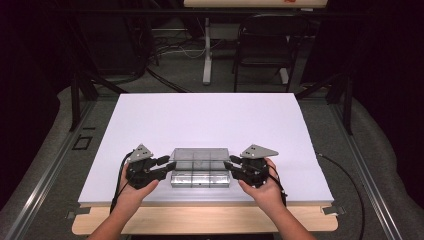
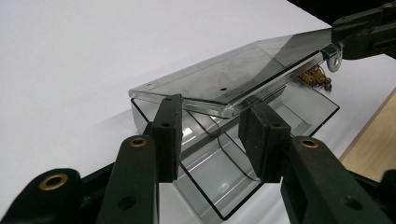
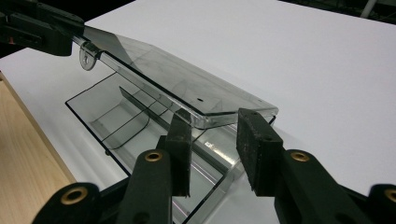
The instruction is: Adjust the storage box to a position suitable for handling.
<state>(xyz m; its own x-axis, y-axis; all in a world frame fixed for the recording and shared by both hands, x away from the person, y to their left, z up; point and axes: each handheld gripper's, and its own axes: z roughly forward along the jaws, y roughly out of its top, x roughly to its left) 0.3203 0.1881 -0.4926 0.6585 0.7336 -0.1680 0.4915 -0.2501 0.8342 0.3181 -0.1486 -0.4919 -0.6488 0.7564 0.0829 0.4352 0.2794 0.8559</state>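
Clear plastic, the compartment box (image 1: pixel 200 172) sits near the white counter's (image 1: pixel 210 120) front edge with its lid (image 2: pixel 224 81) half raised (contents hard to make out), the left gripper (image 1: pixel 169 166) and right gripper (image 1: pixel 230 167) flanking its ends, jaws apart and clamping nothing.

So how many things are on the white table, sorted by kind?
Clear plastic box with hinged lid: 1
Black tool: 2, left tool and right tool
Hands holding tools: 2
Total: 5

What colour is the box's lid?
Clear, smoky-grey plastic lid; it shows best in the left gripper view.
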